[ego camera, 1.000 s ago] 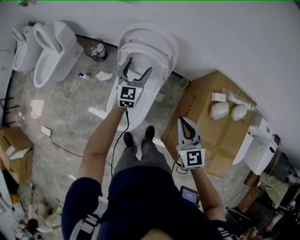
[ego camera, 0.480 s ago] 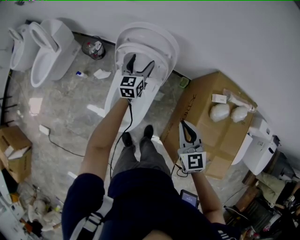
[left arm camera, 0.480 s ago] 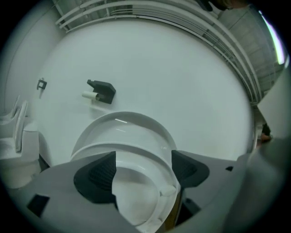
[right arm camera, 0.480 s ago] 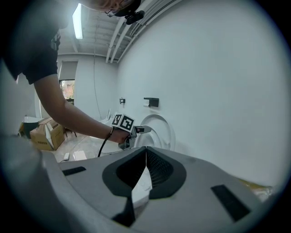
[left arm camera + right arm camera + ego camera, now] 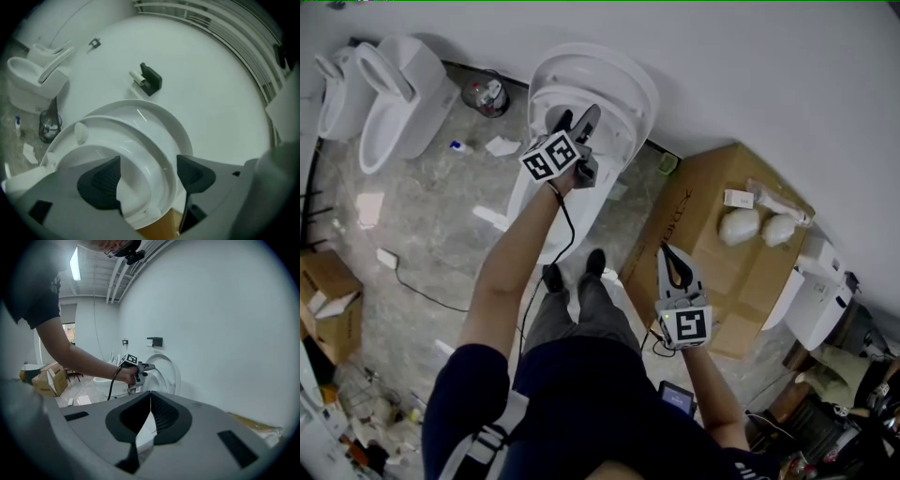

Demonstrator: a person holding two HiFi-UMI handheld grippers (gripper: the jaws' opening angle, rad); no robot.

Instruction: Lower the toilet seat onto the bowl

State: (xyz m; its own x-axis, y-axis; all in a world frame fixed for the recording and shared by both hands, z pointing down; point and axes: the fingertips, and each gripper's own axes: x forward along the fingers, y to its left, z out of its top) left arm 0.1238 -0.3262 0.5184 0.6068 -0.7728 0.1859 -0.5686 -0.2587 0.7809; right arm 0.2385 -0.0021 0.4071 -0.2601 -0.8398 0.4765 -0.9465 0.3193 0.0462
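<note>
Left gripper at the raised toilet seat, right gripper idle

The toilet seat stands upright against its lid, above the bowl. The left gripper has its jaws apart, one on either side of the seat's rim. The right gripper has its jaws pressed together on nothing and hangs over a closed cardboard box, which has two white wrapped bundles on top.

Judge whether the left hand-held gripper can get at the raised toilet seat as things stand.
Probably yes: the left hand-held gripper is open, the toilet seat rim stands between its jaws, and nothing blocks the way.
</note>
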